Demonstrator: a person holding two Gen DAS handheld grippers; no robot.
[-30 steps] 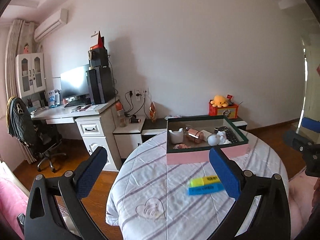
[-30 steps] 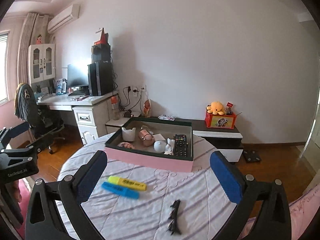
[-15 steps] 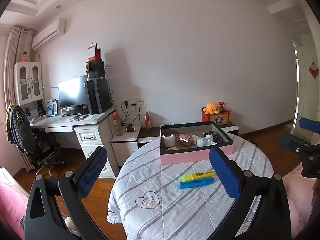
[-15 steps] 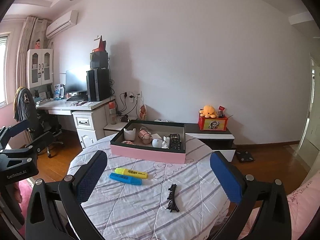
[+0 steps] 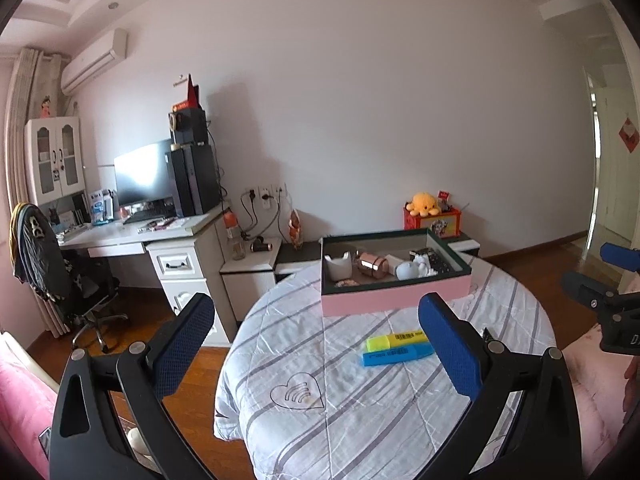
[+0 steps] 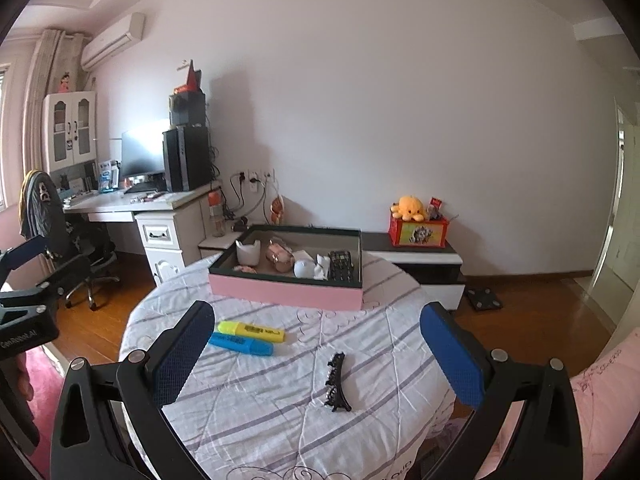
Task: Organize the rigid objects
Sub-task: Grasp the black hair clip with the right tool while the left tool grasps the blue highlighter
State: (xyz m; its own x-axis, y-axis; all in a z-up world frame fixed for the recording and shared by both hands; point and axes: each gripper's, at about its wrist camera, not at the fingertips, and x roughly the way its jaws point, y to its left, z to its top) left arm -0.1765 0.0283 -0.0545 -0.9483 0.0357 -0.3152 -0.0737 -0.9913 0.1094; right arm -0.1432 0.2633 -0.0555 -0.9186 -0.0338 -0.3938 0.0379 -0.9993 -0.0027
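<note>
**Both grippers held wide above a striped round table**

The left gripper (image 5: pixel 318 346) and right gripper (image 6: pixel 316 354) hang with their blue-padded jaws spread wide, gripping nothing, over a round table draped in a white cloth with grey stripes (image 6: pixel 280 396). At the table's 12 o'clock edge sits a shallow pink-sided cardboard box with a dark green rim (image 6: pixel 286 290), holding a white cat-eared cup (image 6: pixel 248 252), a rose-gold metal cylinder (image 6: pixel 280 260), a black remote control (image 6: pixel 341 266) and other small items. A yellow highlighter pen (image 6: pixel 251 331) and a blue highlighter pen (image 6: pixel 241 344) lie side by side, touching, near the centre. A black toothed hair clip (image 6: pixel 337 382) rests apart from them, toward 4 o'clock
</note>
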